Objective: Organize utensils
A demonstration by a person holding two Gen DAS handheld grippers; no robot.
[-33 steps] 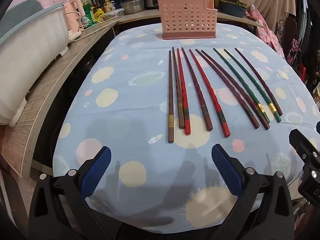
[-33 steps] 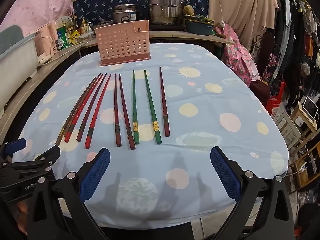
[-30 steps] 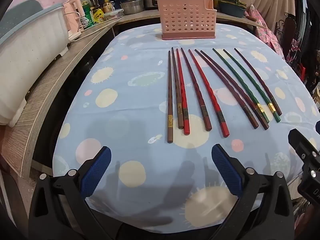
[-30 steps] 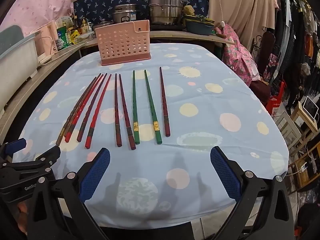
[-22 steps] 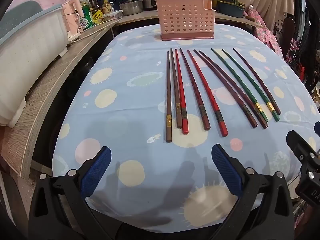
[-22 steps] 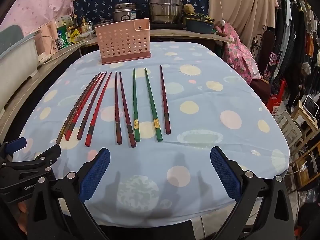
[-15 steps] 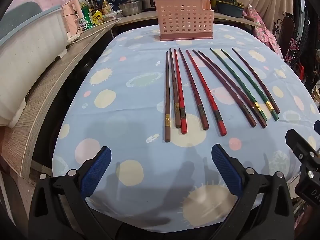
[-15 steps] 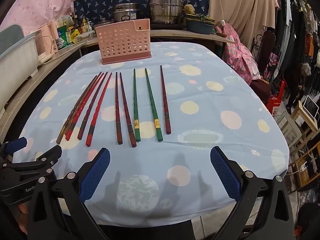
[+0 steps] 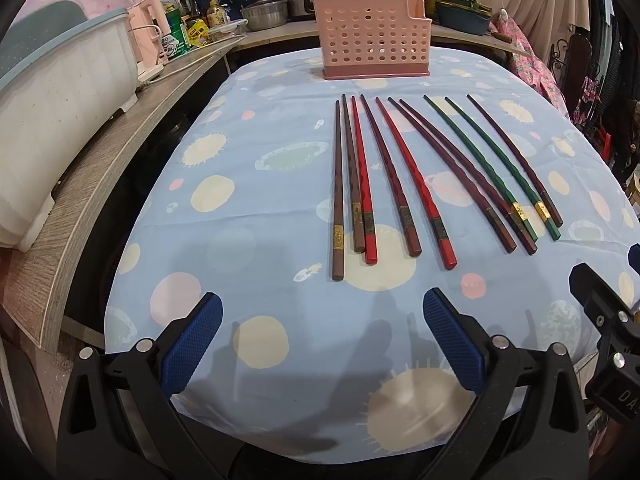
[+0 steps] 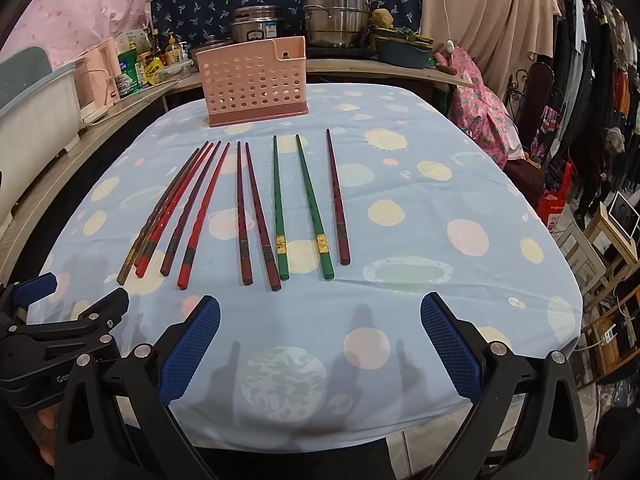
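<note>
Ten chopsticks (image 9: 404, 184), one pink holder (image 9: 372, 38) at the far edge.
Spotted blue tablecloth (image 9: 256, 184); left gripper (image 9: 322, 344) and right gripper (image 10: 320, 346) gape wide, empty.

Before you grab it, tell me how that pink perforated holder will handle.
The pink holder is thin perforated plastic and looks empty, so probably light. It stands tall on a narrow base, so a high push may tip it. On the tablecloth it might drag the fabric.

Bare counter (image 10: 420, 208) lies open right of the chopsticks (image 10: 256, 208) and between their near ends and both grippers, while the pink basket (image 10: 254, 82) blocks the far edge.
</note>
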